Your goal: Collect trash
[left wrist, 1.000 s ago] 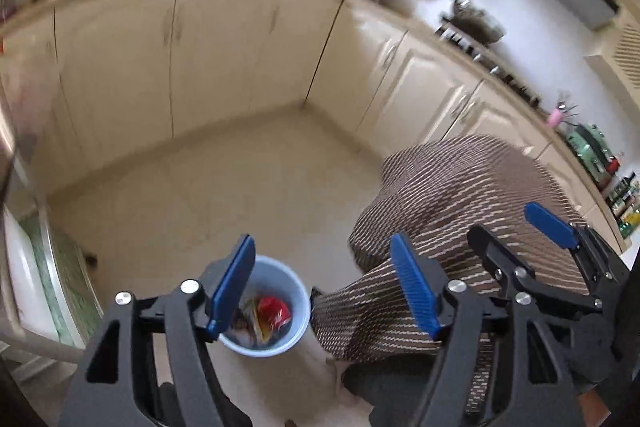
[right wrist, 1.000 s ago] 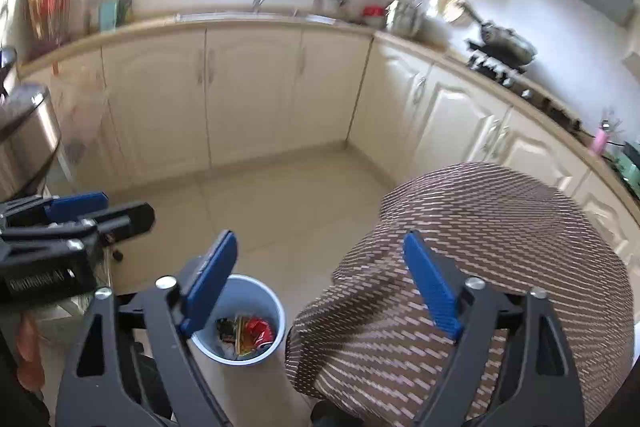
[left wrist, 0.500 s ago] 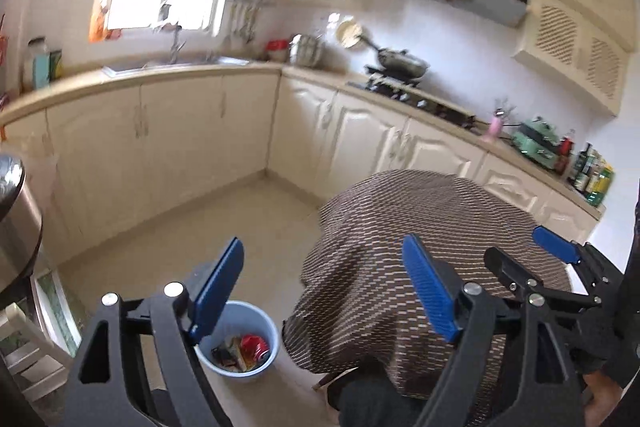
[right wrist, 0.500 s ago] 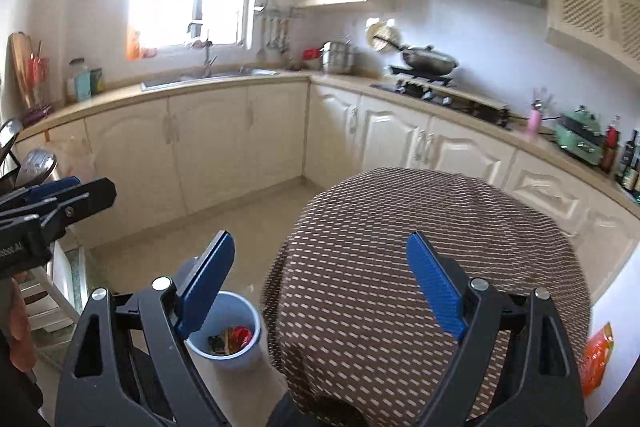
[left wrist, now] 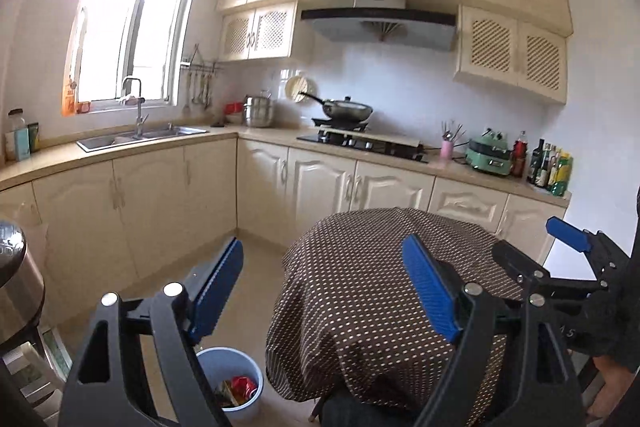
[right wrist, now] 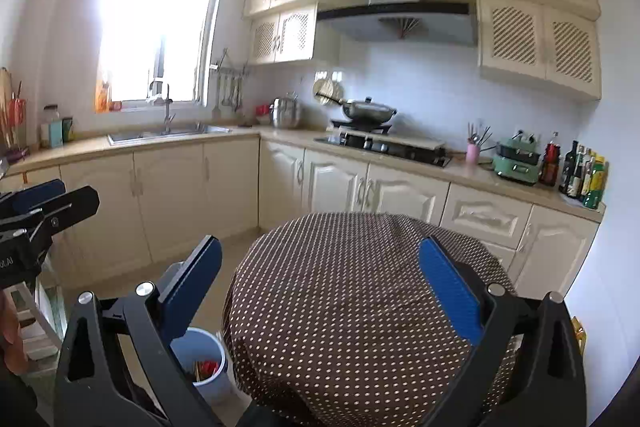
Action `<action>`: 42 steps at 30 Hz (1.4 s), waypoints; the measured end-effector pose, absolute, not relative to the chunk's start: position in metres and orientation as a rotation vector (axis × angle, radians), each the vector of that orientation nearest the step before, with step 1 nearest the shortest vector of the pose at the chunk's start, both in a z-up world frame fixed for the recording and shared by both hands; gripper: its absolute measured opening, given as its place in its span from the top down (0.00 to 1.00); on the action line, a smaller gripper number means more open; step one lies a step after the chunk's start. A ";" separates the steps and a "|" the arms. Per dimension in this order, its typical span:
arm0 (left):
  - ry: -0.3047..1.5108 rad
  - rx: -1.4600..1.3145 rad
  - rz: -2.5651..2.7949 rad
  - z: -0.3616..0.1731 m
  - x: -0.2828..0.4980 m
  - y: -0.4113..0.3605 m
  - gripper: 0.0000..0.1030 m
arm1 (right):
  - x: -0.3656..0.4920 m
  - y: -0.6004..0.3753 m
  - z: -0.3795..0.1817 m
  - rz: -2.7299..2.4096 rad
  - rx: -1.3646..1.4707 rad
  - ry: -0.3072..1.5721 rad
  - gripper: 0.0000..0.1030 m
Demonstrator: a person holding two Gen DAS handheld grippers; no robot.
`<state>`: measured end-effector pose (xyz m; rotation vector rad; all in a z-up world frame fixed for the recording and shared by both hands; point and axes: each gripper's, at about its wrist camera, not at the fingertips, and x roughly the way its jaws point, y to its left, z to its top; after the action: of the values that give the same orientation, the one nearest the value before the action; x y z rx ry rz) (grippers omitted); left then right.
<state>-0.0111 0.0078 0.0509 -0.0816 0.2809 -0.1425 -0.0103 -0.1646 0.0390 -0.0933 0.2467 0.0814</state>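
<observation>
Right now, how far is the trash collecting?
Done: wrappers already lie in the blue bin on the floor. In hand: nothing; left gripper and right gripper jaws stand open and empty. Left: no loose trash shows on the dotted tablecloth.

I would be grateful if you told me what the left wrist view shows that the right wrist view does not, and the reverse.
Only the left wrist view shows the steel bin at its left edge and the right gripper from the side, open and empty. Only the right wrist view shows the left gripper from the side and the orange packet by the wall at right. Both show the blue bucket with trash on the floor, the dotted brown tablecloth, the sink and the wok.
</observation>
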 end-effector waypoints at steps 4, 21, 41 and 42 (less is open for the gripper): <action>0.239 -0.071 -0.134 0.057 -0.024 -0.001 0.21 | -0.020 -0.168 0.042 0.073 -0.094 0.216 0.07; 0.186 -0.030 -0.110 0.060 -0.034 -0.008 0.20 | -0.028 -0.170 0.042 0.064 -0.097 0.192 0.07; 0.168 0.015 -0.086 0.059 -0.035 -0.009 0.20 | -0.026 -0.167 0.041 0.080 -0.092 0.216 0.07; 0.169 0.018 -0.084 0.059 -0.035 -0.010 0.20 | -0.025 -0.166 0.041 0.081 -0.092 0.217 0.07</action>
<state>-0.0346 -0.0100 0.0592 0.0184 0.1689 -0.0844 -0.0254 -0.1661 0.0412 -0.0917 0.2173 0.0811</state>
